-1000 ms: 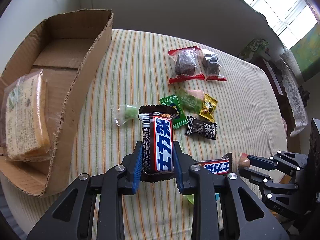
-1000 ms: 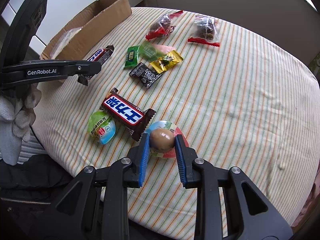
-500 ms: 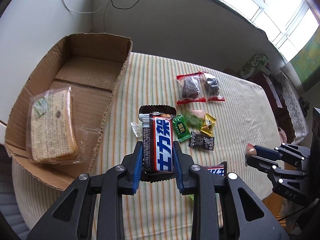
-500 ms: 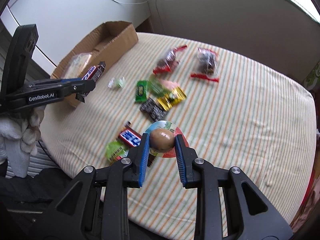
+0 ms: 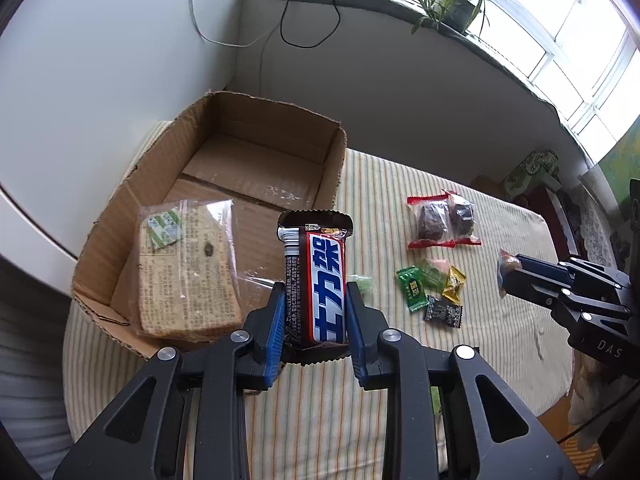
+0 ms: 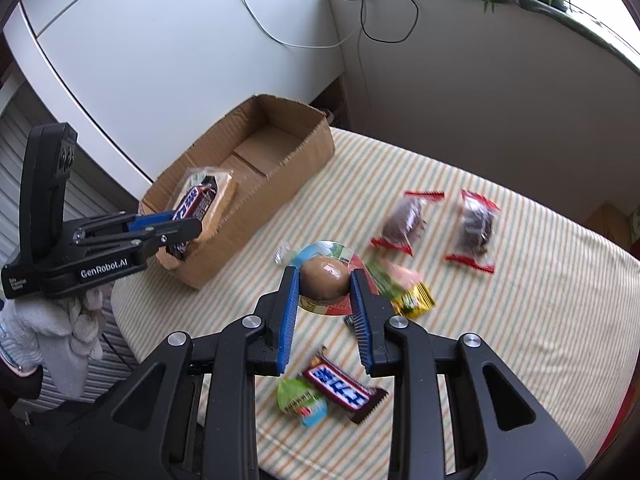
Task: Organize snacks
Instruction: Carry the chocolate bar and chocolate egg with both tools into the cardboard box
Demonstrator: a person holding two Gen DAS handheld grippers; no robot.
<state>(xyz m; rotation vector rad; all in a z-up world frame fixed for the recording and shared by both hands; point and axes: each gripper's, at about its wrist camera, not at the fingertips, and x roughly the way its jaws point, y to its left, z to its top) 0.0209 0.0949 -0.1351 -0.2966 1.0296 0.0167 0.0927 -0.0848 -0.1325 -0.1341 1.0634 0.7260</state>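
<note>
My left gripper (image 5: 316,300) is shut on a Snickers bar (image 5: 316,280) and holds it high, over the near right edge of the open cardboard box (image 5: 256,120). The bar also shows in the right wrist view (image 6: 192,204). A wrapped cracker pack (image 5: 184,272) lies in the box. My right gripper (image 6: 324,284) is shut on a packaged brown egg (image 6: 324,278), raised above the striped table (image 6: 520,320). A second Snickers bar (image 6: 344,392) and a green snack pack (image 6: 300,400) lie on the table below it.
Two red-edged dark cakes (image 6: 400,224) (image 6: 474,228) lie on the table's far side. Small green, yellow and black candies (image 5: 432,292) cluster mid-table. A white cabinet (image 6: 160,60) and a wall with hanging cables stand behind the box.
Both grippers have risen higher with their snacks. The left one has moved left, so the Snickers bar now hangs at the box instead of over the table's middle.
</note>
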